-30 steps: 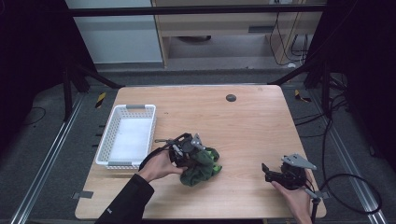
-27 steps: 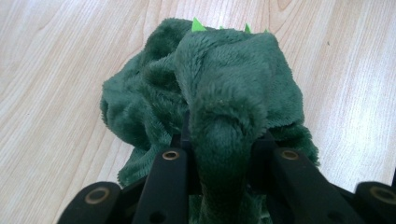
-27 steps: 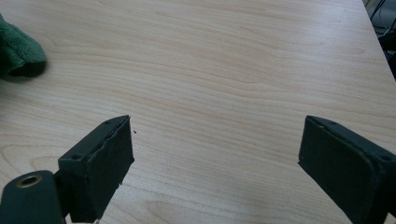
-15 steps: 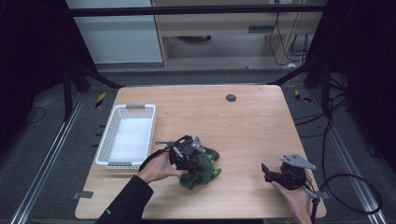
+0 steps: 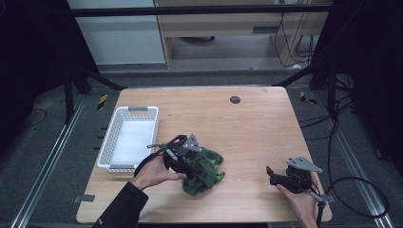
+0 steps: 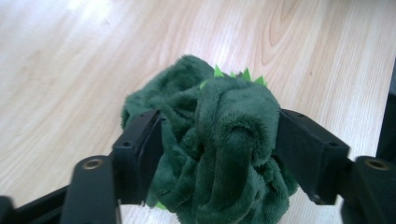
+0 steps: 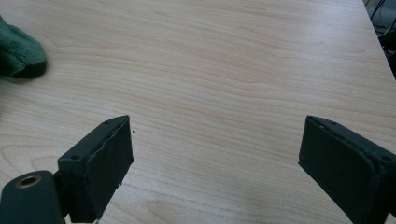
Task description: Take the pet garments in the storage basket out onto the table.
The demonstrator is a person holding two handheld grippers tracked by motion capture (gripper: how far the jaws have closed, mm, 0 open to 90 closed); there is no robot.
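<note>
While the green plush toy (image 6: 219,154) lies near the counter's (image 5: 256,123) front edge, left of middle, the left gripper (image 5: 186,159) straddles it, jaws just opening, pads flanking the pile. Soft, light, compressible; grasp a thick fold. The right gripper (image 7: 212,163) stands apart, empty.

Left forearm comes in from the bottom edge, sleeve dark, angled up and right across the table. My left hand (image 5: 154,173) wraps the left gripper (image 5: 192,164) from behind; its jaws have just been opening, now wide with the green plush (image 6: 219,149) between them. Right hand (image 5: 297,202) low at the near right corner, holding the right gripper (image 5: 272,175) level, pointing left, jaws spread wide with nothing between.
</note>
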